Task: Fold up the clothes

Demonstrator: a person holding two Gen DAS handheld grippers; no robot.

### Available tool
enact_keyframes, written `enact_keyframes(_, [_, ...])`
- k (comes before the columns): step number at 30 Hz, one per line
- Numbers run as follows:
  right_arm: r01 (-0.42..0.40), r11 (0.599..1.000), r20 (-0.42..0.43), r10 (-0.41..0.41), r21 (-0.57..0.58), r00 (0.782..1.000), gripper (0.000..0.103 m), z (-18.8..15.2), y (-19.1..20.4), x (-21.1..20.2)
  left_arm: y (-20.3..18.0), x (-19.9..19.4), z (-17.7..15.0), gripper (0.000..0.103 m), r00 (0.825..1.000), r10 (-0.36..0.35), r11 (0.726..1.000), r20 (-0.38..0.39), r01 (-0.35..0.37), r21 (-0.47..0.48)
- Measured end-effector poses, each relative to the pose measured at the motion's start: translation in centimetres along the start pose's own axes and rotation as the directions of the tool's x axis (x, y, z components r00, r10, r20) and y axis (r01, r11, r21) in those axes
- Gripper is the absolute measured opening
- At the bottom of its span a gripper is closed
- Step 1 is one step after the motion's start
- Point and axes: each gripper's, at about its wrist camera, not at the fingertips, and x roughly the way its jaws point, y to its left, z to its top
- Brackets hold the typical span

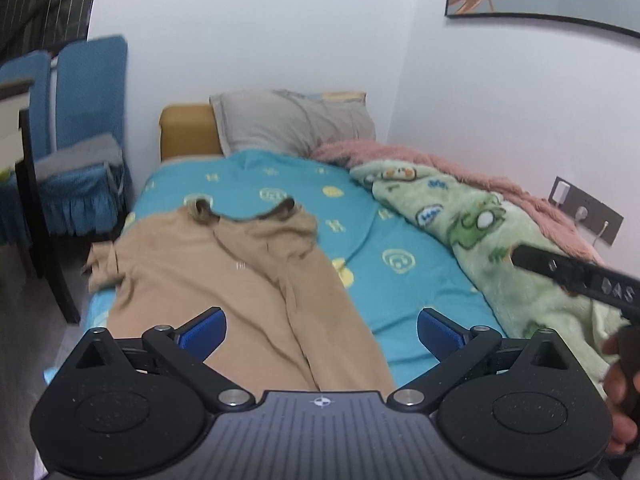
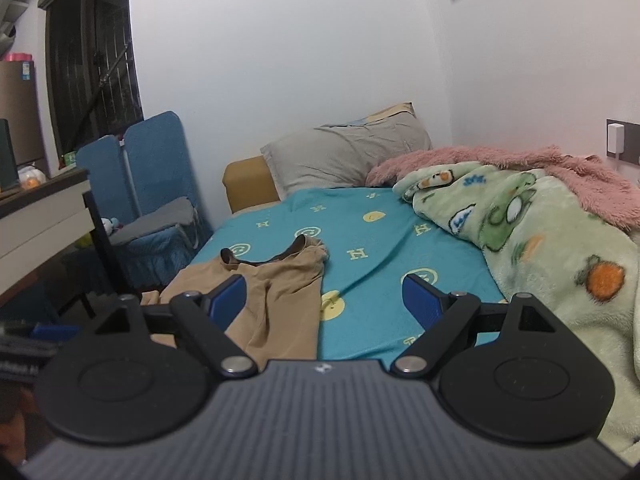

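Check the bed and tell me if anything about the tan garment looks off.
The tan garment is not lying square: its left side hangs crumpled over the edge of the bed, and a raised crease runs down its middle. Its dark-trimmed neckline curls up. Neither gripper holds it; both sets of jaws stand open.

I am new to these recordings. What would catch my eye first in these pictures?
A tan garment lies spread on the turquoise bed sheet, near the bed's left edge. Along the wall side a green cartoon blanket is heaped, with a pink fluffy blanket behind it. A grey pillow lies at the head.
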Motion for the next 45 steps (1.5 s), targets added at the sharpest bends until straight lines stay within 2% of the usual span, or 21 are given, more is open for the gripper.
enact_keyframes(4, [-0.037,0.999,-0.026,0.037,-0.008,0.999,0.086,-0.1,0.3,0.3,1.4,2.0,0.2,0.103,1.0,0.009,0.999,-0.003,-0.01,-0.047])
enact_keyframes(7, [-0.076,0.997,-0.056,0.075,-0.015,0.996,0.086,0.0,0.7,0.9,3.3,2.8,-0.6,0.103,0.999,0.024,0.997,-0.033,-0.026,-0.076])
enact_keyframes(11, [-0.187,0.982,-0.149,0.182,-0.02,0.972,0.086,1.5,2.6,4.3,6.6,3.0,-1.6,0.103,0.995,0.052,0.994,-0.084,-0.059,-0.091])
enact_keyframes(16, [-0.335,0.934,-0.265,0.294,-0.127,0.918,0.086,3.8,10.0,11.9,12.0,3.4,-2.4,0.103,0.986,0.096,0.98,-0.135,-0.117,-0.16])
enact_keyframes(20, [-0.456,0.866,-0.375,0.361,-0.205,0.854,0.086,3.6,17.8,19.4,16.8,4.5,-3.6,0.103,0.976,0.118,0.949,-0.18,-0.164,-0.267])
enact_keyframes(25, [-0.553,0.785,-0.479,0.386,-0.278,0.789,0.085,0.8,27.4,28.4,21.2,6.6,-5.1,0.103,0.955,0.188,0.906,-0.231,-0.259,-0.334])
enact_keyframes(28, [-0.584,0.748,-0.533,0.369,-0.316,0.761,0.083,-1.7,31.8,33.5,23.4,8.4,-6.3,0.101,0.937,0.196,0.871,-0.291,-0.302,-0.388])
enact_keyframes(29, [-0.593,0.737,-0.555,0.359,-0.325,0.751,0.074,-2.6,33.2,35.1,24.1,8.9,-6.6,0.1,0.932,0.195,0.86,-0.306,-0.312,-0.404])
enact_keyframes(31, [-0.611,0.714,-0.596,0.337,-0.342,0.728,0.074,-4.5,35.7,37.7,25.2,9.6,-7.2,0.1,0.919,0.216,0.836,-0.331,-0.349,-0.423])
enact_keyframes(33, [-0.63,0.672,-0.623,0.311,-0.39,0.718,0.074,-6.5,37.7,39.4,26.3,10.4,-7.9,0.1,0.909,0.224,0.813,-0.352,-0.373,-0.448])
enact_keyframes(36, [-0.629,0.621,-0.638,0.256,-0.467,0.726,0.074,-9.2,40.0,41.0,27.5,11.7,-8.5,0.098,0.895,0.227,0.786,-0.384,-0.401,-0.47])
enact_keyframes(37, [-0.618,0.611,-0.633,0.234,-0.495,0.738,0.073,-9.7,40.2,41.2,27.8,12.1,-8.7,0.098,0.892,0.226,0.779,-0.392,-0.407,-0.477])
enact_keyframes(38, [-0.606,0.6,-0.626,0.212,-0.523,0.75,0.066,-10.3,40.4,41.3,28.0,12.4,-8.7,0.098,0.89,0.223,0.776,-0.398,-0.41,-0.48])
enact_keyframes(39, [-0.593,0.588,-0.618,0.191,-0.55,0.763,0.05,-10.8,40.5,41.3,28.0,12.5,-8.8,0.098,0.892,0.221,0.778,-0.395,-0.405,-0.481])
enact_keyframes(40, [-0.579,0.576,-0.609,0.169,-0.577,0.775,0.044,-11.4,40.7,41.4,27.9,12.5,-8.7,0.098,0.895,0.219,0.781,-0.388,-0.4,-0.481])
enact_keyframes(41, [-0.566,0.562,-0.6,0.148,-0.603,0.786,0.027,-11.9,40.9,41.5,27.8,12.4,-8.7,0.098,0.897,0.225,0.784,-0.382,-0.399,-0.476])
enact_keyframes(42, [-0.549,0.57,-0.577,0.154,-0.611,0.802,0.011,-11.6,40.6,41.3,27.7,12.3,-8.6,0.098,0.898,0.234,0.787,-0.373,-0.401,-0.469])
enact_keyframes(44, [-0.516,0.592,-0.528,0.172,-0.619,0.832,0.008,-10.8,40.1,40.8,27.3,11.8,-8.4,0.098,0.904,0.249,0.79,-0.349,-0.398,-0.467])
enact_keyframes(45, [-0.492,0.618,-0.497,0.184,-0.613,0.848,0.008,-9.9,39.5,40.4,27.1,11.6,-8.3,0.098,0.91,0.25,0.789,-0.33,-0.389,-0.475])
